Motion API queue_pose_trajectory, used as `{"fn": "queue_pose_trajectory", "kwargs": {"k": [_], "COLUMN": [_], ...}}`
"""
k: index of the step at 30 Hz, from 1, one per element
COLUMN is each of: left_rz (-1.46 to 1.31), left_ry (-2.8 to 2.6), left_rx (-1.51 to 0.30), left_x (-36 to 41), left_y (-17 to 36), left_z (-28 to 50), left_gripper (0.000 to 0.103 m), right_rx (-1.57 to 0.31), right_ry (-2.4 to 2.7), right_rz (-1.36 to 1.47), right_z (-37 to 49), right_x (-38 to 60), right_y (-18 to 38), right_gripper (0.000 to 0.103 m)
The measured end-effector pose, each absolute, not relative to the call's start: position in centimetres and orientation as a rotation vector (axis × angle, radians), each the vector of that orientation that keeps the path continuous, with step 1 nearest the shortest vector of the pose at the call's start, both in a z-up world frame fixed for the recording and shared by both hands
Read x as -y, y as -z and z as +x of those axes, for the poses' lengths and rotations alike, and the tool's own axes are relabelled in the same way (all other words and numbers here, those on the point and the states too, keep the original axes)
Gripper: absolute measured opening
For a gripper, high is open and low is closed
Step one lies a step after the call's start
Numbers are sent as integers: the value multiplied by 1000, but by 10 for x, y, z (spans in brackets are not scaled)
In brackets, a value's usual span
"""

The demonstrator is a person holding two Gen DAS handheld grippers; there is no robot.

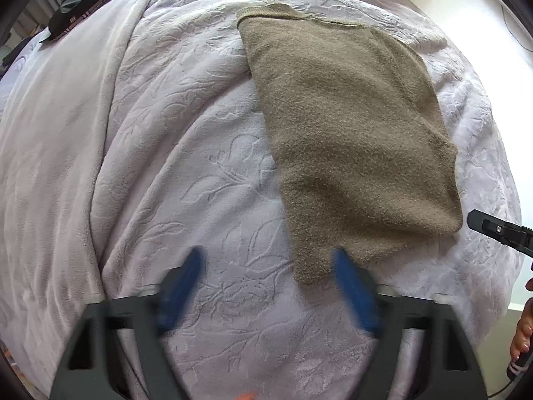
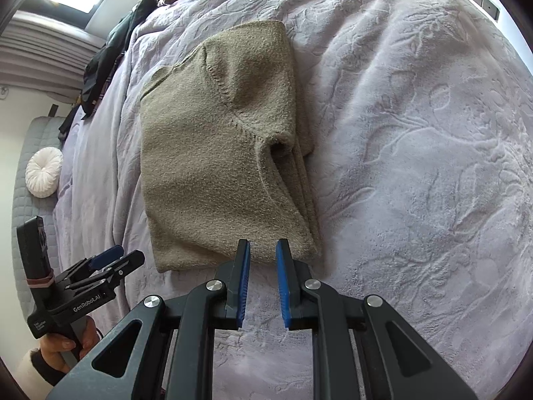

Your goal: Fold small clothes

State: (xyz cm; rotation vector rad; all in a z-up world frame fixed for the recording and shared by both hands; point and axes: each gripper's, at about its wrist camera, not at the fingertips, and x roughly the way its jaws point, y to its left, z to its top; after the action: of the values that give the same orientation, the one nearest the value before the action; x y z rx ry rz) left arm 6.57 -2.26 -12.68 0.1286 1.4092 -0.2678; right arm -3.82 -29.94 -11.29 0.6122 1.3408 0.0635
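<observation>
- On the bed [image 2: 416, 133], over its pale lilac embossed blanket, lies the olive-tan knit sweater [image 2: 213, 153], flat, sides and sleeve turned in to a narrow panel.
- Left hand-held gripper [image 1: 266, 266]: jaws spread wide, holding nothing; one blue pad [image 1: 349, 283] overlaps the near hem corner, contact unclear (blurred).
- Right hand-held gripper [image 2: 263, 250]: narrow gap, empty, tips at the near hem.
- Judgement: lengthwise folds done; cross fold, hem to collar, remains.
- Dark clothes [image 2: 110, 56] heaped at the far edge, untouched.
</observation>
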Motion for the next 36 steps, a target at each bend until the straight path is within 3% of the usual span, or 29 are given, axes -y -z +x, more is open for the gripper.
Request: {"fn": "queue_pose_trajectory", "kwargs": {"k": [1,2,4,6,10,36], "left_rz": [133,136,139,141,120,29], "left_ry": [253,255,252,250,247,177], "left_rx": [-1394,-1394,-1393,-1390,-1397,-1448], "left_x": [23,25,26,28,30,9], "left_y": [125,126,126,126,128,154], "left_z": [66,67,68,69,69,105], "left_gripper": [103,103,103,103,103,103], "right_rx": [-1340,-1338,-1327,-1329,-1320,-1330], "right_ry": [-63,-64,-67,-71,-78,-124], "right_rz": [611,610,610,609,600,628], "right_z": [-38,-38,-38,-37,-35,14], "right_x": [300,300,301,302,304,338], "right_y": [113,113,112,112,111,124], "right_gripper": [30,47,63,63,80,80]}}
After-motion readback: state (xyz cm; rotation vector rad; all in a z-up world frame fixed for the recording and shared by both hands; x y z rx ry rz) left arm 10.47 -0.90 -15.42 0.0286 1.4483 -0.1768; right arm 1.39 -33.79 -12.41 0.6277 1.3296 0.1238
